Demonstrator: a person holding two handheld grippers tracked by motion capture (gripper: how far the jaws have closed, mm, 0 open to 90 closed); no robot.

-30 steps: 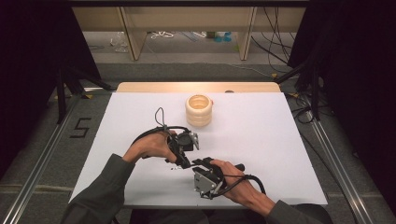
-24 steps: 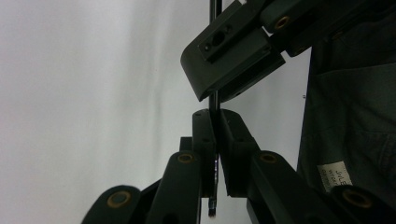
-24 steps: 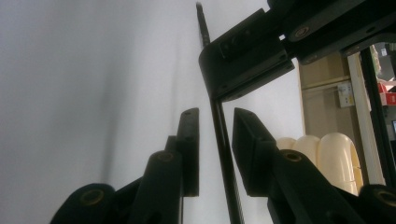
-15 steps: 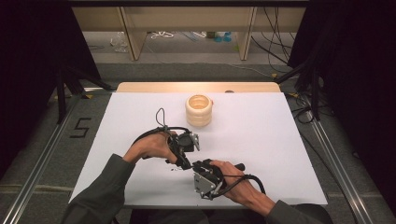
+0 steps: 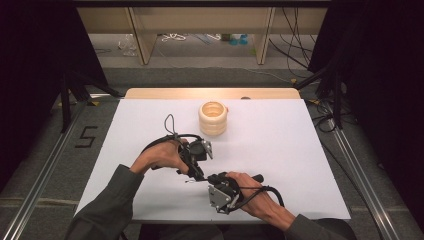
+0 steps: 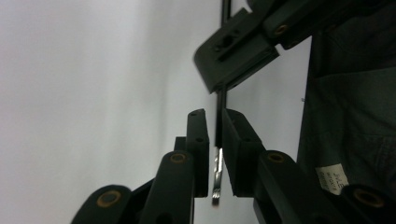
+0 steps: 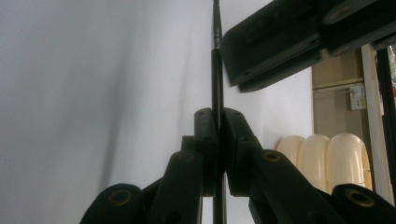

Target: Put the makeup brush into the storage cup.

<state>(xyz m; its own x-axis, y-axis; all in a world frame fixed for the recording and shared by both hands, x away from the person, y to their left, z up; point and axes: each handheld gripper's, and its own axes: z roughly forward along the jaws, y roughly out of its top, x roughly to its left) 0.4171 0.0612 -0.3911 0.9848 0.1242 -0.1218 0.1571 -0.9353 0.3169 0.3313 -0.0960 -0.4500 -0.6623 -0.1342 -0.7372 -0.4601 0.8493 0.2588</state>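
Note:
A thin black rod (image 6: 219, 100) with a silvery end (image 6: 216, 182) runs between both grippers low over the white table (image 5: 280, 145). My left gripper (image 6: 215, 114) has just been opening; the rod lies against one jaw, with a narrow gap to the other. My right gripper (image 7: 217, 112) has just been closing and is shut on the rod (image 7: 216, 74). In the high view the left gripper (image 5: 200, 175) and right gripper (image 5: 212, 178) meet tip to tip near the table's front, with the rod (image 5: 192, 181) sticking out to the left.
A cream ribbed cup (image 5: 213, 118) stands upright at the far middle of the table and appears beyond the right gripper's jaws (image 7: 327, 161). The person's grey sleeve (image 6: 350, 116) is close beside the left gripper. Metal rails run along both sides of the table.

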